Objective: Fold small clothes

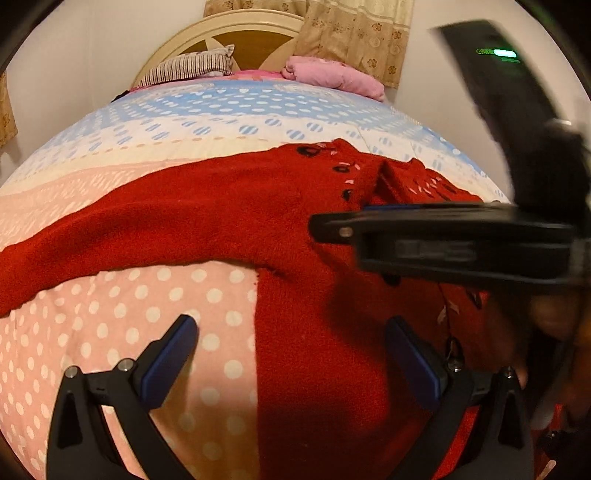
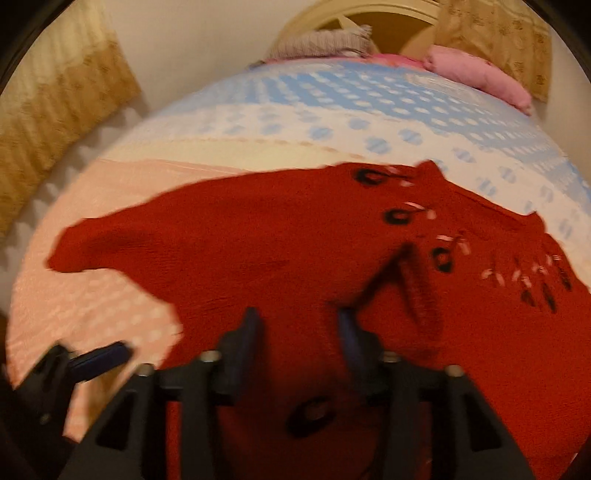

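A red knitted sweater [image 1: 221, 221] with black buttons and pale pink stitching lies spread on the bed, one sleeve stretched out to the left. My left gripper [image 1: 291, 343] hovers open and wide over its lower left edge, one finger above the quilt and the other above the red cloth. My right gripper [image 1: 325, 229] comes in from the right, seen side-on over the sweater's body. In the right wrist view, the right gripper [image 2: 299, 325] stands open above the sweater [image 2: 258, 251], with red cloth showing in the gap and nothing pinched. The left gripper's finger [image 2: 99, 358] shows at lower left.
The bed's quilt [image 1: 129, 332] is pink with white dots near me and blue and white farther off. A striped pillow [image 1: 188, 66] and a pink pillow [image 1: 332, 75] lie by the cream headboard [image 1: 236, 22]. Patterned curtains [image 1: 354, 33] hang behind.
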Available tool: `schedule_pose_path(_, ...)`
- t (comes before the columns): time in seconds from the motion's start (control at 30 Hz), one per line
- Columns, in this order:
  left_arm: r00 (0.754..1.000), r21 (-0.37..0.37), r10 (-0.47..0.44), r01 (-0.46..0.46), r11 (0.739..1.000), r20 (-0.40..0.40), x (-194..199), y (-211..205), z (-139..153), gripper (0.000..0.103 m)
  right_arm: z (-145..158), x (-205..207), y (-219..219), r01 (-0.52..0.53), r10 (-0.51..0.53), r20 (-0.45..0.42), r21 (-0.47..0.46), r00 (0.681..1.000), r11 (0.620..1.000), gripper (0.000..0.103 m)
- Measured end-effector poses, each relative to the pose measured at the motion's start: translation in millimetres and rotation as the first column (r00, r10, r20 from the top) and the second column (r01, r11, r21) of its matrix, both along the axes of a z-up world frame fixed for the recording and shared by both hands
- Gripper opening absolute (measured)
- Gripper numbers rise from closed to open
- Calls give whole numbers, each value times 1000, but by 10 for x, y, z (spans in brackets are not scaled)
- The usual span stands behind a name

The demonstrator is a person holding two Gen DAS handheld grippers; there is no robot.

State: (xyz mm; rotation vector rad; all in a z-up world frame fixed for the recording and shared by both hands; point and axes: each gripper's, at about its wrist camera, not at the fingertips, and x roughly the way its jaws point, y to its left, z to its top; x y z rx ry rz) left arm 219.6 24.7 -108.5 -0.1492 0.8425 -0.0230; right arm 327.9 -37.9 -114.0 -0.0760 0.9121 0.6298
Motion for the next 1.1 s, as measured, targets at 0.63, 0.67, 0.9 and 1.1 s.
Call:
schedule_pose_path(0.63, 991, -159, -94, 109, 981, 97, 288, 120, 396, 101, 309, -608, -2091, 382, -379, 117, -4, 918, 924, 55)
schedule_pose_path(0.67, 990, -165, -107, 120, 979, 87, 346, 76, 359, 98, 263, -654, -2091, 380, -377, 113, -4, 919, 925, 55)
schedule_pose_path(0.9, 984, -230, -178, 179, 956, 26, 703, -156, 112, 48, -17, -990, -1918, 331, -320, 134, -66, 938, 941, 62)
schedule_pose_path(1.1, 974, -241, -214, 224, 944, 67, 704, -159, 155, 4, -180, -1211, -1904, 321, -302, 174, -95, 937, 942, 63)
